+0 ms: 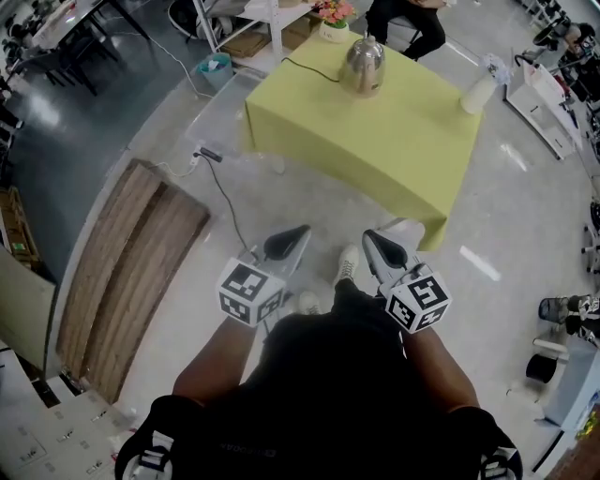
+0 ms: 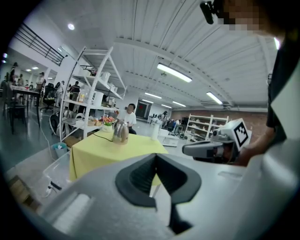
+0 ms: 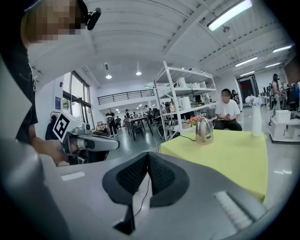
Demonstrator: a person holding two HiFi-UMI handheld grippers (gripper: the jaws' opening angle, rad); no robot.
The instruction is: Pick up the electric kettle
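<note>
While I stand short of the yellow-draped table [image 1: 375, 155], my left gripper [image 1: 287, 242] and right gripper [image 1: 382, 248] both point toward its near edge. Each has its jaws pressed together with nothing between them. The marker cube [image 1: 249, 291] on my left gripper shows only black-and-white squares, with no words I can read.

To the near left of the table, wooden boards [image 1: 131, 272] lie flat on the floor, and a power strip [image 1: 208, 155] lies on the floor closer to the table's left side.

On the table, toward its far edge, the electric kettle [image 1: 364, 66] stands upright with its lid on, so I cannot see what is inside. I can make out no brand or label on its steel body. Its black cord [image 1: 305, 67] runs off the table's far-left edge. At the table's right corner stands a tall white vase [image 1: 478, 94], and I cannot tell what it holds.

Just beyond the table's far edge, a white pot [image 1: 333, 30] holds pink and orange flowers. Off the table's far-left side, a teal bin [image 1: 216, 67] sits on the floor, its contents unclear. Behind the table a person [image 1: 412, 23] is seated.
</note>
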